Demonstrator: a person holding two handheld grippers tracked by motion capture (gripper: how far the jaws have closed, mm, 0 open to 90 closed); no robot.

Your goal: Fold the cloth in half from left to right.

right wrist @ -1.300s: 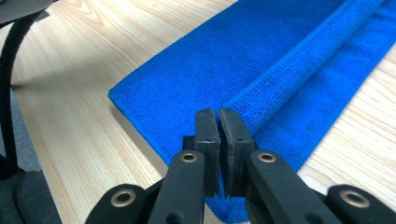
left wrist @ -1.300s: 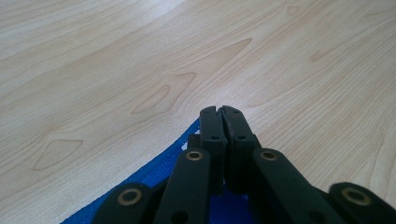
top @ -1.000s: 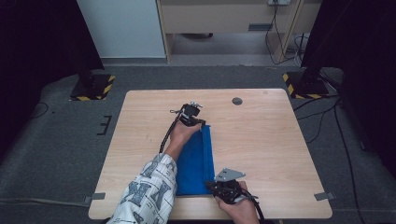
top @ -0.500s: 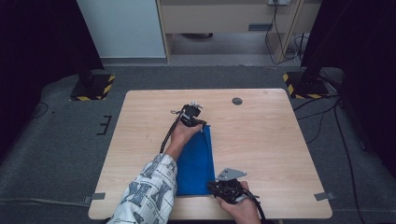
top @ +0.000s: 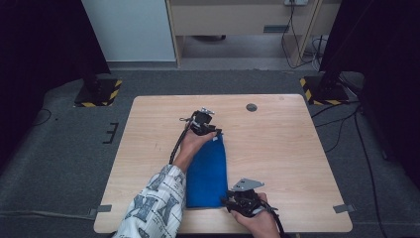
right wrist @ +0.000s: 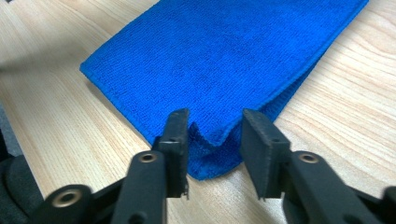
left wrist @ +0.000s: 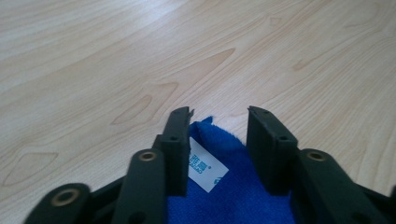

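A light wooden table point(top: 297, 163) stands on grey carpet. A blue cloth point(top: 208, 173), folded into a long strip, lies flat on it near the front edge, a white label point(left wrist: 205, 171) at its far corner. A small dark round cap point(top: 251, 107) sits near the table's back edge.

Between the left gripper's point(left wrist: 218, 133) jaws, the white label point(left wrist: 205, 169) on the blue cloth point(left wrist: 233, 196) is partly hidden behind the left-hand jaw, its print too small to read. The cloth runs off the bottom edge. Between the right gripper's point(right wrist: 215, 135) jaws, the cloth corner's underside is hidden.
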